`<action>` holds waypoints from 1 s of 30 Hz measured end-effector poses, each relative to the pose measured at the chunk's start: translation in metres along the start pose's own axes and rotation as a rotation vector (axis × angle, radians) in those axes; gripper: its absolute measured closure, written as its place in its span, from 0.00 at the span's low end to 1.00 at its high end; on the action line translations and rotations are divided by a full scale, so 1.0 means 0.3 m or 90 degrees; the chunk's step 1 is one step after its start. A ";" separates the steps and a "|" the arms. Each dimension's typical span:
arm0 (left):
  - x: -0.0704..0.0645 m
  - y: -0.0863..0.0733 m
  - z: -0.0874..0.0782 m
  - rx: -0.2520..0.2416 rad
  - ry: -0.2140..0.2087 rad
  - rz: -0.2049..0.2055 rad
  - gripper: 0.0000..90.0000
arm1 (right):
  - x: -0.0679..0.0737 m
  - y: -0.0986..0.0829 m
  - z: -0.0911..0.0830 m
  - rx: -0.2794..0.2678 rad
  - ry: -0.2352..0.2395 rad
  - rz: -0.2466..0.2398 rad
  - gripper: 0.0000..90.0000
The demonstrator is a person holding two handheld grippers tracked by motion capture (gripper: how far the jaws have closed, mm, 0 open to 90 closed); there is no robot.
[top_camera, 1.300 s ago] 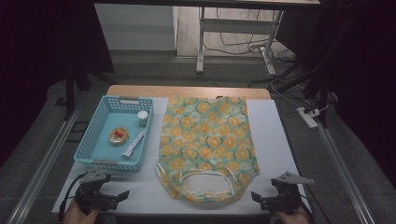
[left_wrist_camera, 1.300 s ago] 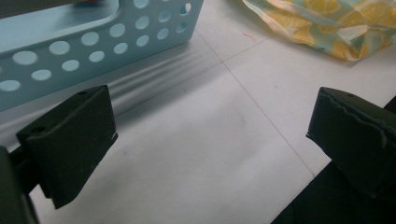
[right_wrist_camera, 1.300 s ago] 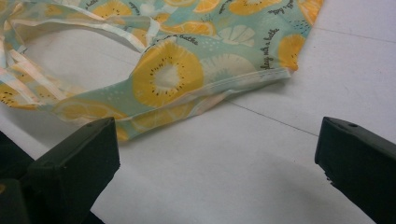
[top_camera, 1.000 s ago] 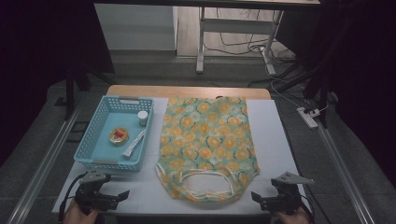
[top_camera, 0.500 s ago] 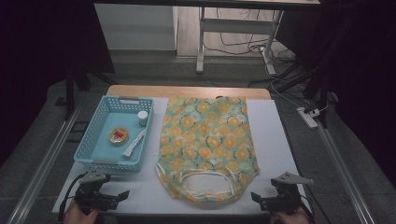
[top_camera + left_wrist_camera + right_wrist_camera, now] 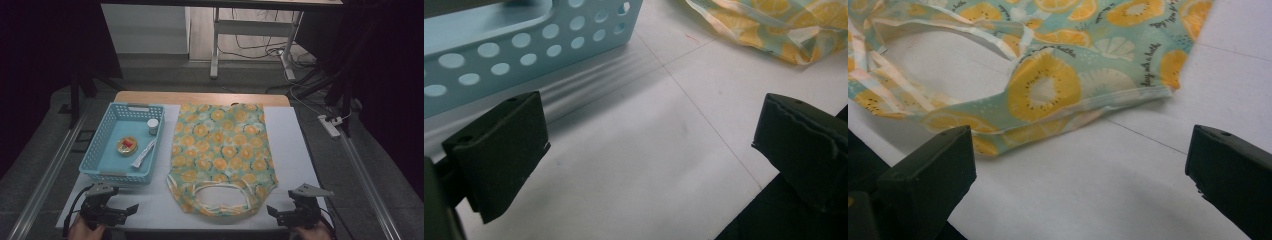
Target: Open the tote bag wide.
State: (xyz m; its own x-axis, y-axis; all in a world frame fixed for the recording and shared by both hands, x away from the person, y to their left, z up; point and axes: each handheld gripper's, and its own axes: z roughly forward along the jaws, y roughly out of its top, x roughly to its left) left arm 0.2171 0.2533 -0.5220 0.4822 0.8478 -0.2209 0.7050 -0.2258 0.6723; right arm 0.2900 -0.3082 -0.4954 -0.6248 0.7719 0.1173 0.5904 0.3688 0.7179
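A teal cloth bag (image 6: 220, 152) printed with orange fruit slices lies flat in the middle of the white table (image 6: 290, 140), its handles at the near end. Its near corner (image 6: 1048, 95) lies just ahead of my right gripper (image 6: 1078, 170), which is open and empty at the front right edge (image 6: 280, 215). My left gripper (image 6: 125, 211) rests at the front left, open with nothing between its jaws (image 6: 644, 145), just short of the blue basket (image 6: 514, 50). The bag's edge (image 6: 774, 25) shows at the upper right of the left gripper view.
The blue perforated basket (image 6: 100, 150) stands left of the bag and holds a small white jar (image 6: 152, 126), a round tin with a red middle (image 6: 126, 145) and a white tube (image 6: 143, 153). Metal rails (image 6: 50, 165) run along both table sides. A power strip (image 6: 331, 125) lies on the floor at right.
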 end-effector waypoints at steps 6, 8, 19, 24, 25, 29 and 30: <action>0.000 0.001 0.002 0.002 0.001 0.002 0.01 | 0.021 0.011 0.015 0.003 0.014 -0.017 0.00; 0.001 0.001 0.002 0.002 0.000 0.000 0.01 | 0.025 0.014 0.018 0.002 0.014 -0.023 0.00; 0.002 0.001 0.002 0.002 0.000 -0.001 0.01 | 0.091 0.073 0.049 0.011 0.059 -0.077 0.00; 0.002 0.002 0.003 0.002 0.001 -0.002 0.01 | 0.131 0.091 0.067 0.027 0.078 -0.095 0.00; 0.001 0.001 0.003 0.003 0.001 -0.001 0.01 | 0.138 0.096 0.069 0.028 0.082 -0.099 0.00; 0.001 0.002 0.003 0.003 0.002 0.000 0.01 | 0.167 0.111 0.083 0.038 0.107 -0.112 0.00; 0.001 0.002 0.003 0.004 0.002 0.000 0.01 | 0.174 0.115 0.089 0.042 0.113 -0.116 0.00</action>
State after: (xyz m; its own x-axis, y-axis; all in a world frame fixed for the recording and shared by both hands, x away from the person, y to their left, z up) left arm 0.2181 0.2530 -0.5224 0.4812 0.8489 -0.2188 0.7077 -0.2289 0.6685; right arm 0.2913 -0.2413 -0.4827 -0.8002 0.5889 0.1134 0.4885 0.5304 0.6929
